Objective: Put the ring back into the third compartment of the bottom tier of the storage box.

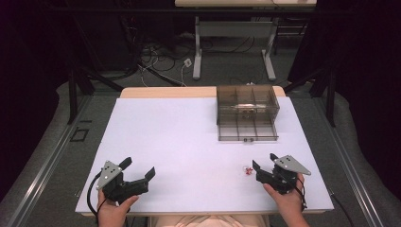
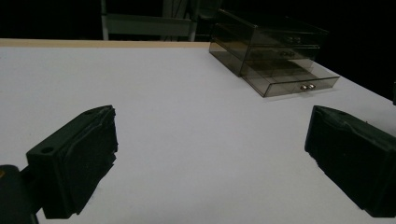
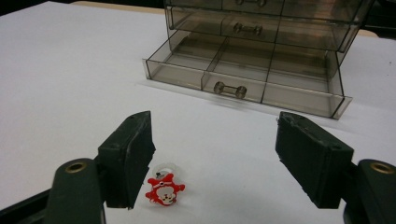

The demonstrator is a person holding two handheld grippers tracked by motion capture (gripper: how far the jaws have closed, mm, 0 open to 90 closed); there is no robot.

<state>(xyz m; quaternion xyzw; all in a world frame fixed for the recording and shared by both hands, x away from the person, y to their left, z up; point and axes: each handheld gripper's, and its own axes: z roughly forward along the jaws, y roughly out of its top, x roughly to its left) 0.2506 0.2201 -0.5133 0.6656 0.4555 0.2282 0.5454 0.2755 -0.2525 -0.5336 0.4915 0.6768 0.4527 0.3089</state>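
A small red and white figure ring [image 3: 165, 188] lies on the white table [image 1: 189, 142], also visible as a tiny red object [image 1: 246, 170] just left of my right gripper [image 1: 264, 161]. That gripper [image 3: 215, 158] stands open, the ring close to its left jaw. A smoky transparent drawer cabinet [image 1: 247, 104] stands at the back right, its bottom drawer [image 3: 247, 79] pulled out and divided into compartments. My left gripper [image 1: 140, 168] is open near the front left edge, with nothing between its jaws [image 2: 210, 154]; the drawer cabinet [image 2: 275, 56] lies far ahead of it.
A second table's legs [image 1: 197, 47] and cables [image 1: 161, 59] are on the floor beyond the far edge. Dark curtains flank both sides. A wide stretch of white tabletop separates the two grippers.
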